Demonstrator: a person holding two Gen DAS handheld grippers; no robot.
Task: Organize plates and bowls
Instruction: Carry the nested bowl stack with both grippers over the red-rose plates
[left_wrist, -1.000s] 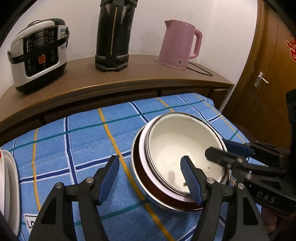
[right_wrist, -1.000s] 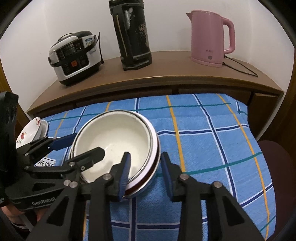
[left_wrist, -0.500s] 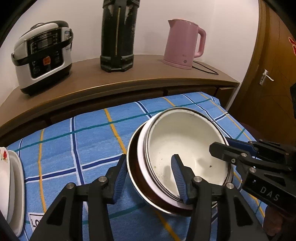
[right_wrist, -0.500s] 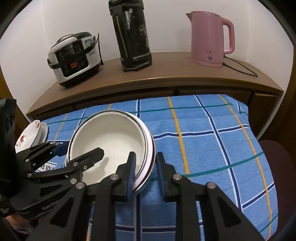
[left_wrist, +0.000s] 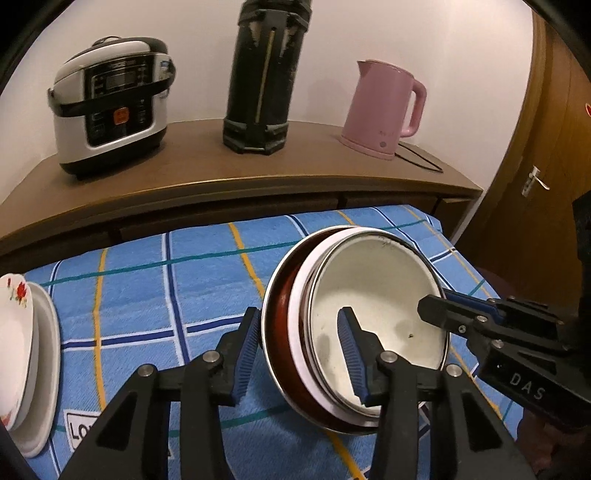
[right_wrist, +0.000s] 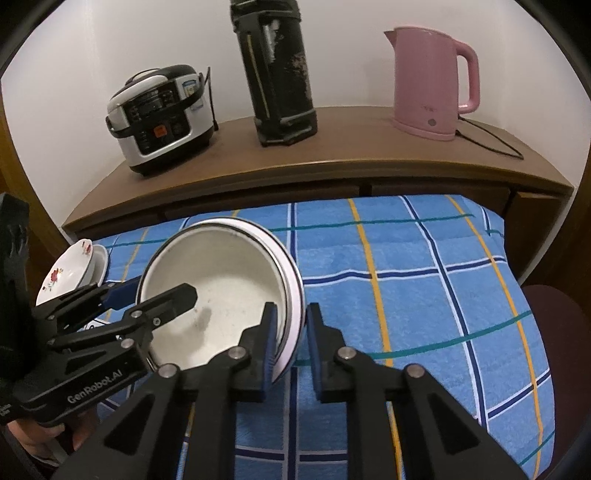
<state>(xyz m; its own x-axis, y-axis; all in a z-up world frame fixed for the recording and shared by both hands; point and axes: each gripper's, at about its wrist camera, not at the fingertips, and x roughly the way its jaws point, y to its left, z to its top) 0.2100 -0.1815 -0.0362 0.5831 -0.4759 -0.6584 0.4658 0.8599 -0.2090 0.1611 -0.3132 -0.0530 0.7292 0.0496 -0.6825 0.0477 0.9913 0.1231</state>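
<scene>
A stack of nested bowls (left_wrist: 373, 314), white inside with a dark red outer one, is lifted and tilted above the blue checked cloth (left_wrist: 166, 280). My left gripper (left_wrist: 299, 354) is shut on its left rim, one finger inside and one outside. My right gripper (right_wrist: 290, 339) is shut on the opposite rim of the stack (right_wrist: 221, 284). Each gripper shows in the other's view. White flowered plates (left_wrist: 22, 347) lie at the cloth's left edge; they also show in the right wrist view (right_wrist: 70, 269).
A wooden sideboard (left_wrist: 229, 173) behind the table carries a rice cooker (left_wrist: 110, 114), a black thermos (left_wrist: 266, 74) and a pink kettle (left_wrist: 384, 110). A wooden door (left_wrist: 546, 147) stands at the right. A dark red chair seat (right_wrist: 554, 325) is beside the table.
Both grippers have closed onto the rims of the bowl stack. The stack has risen off the cloth and tilted.
</scene>
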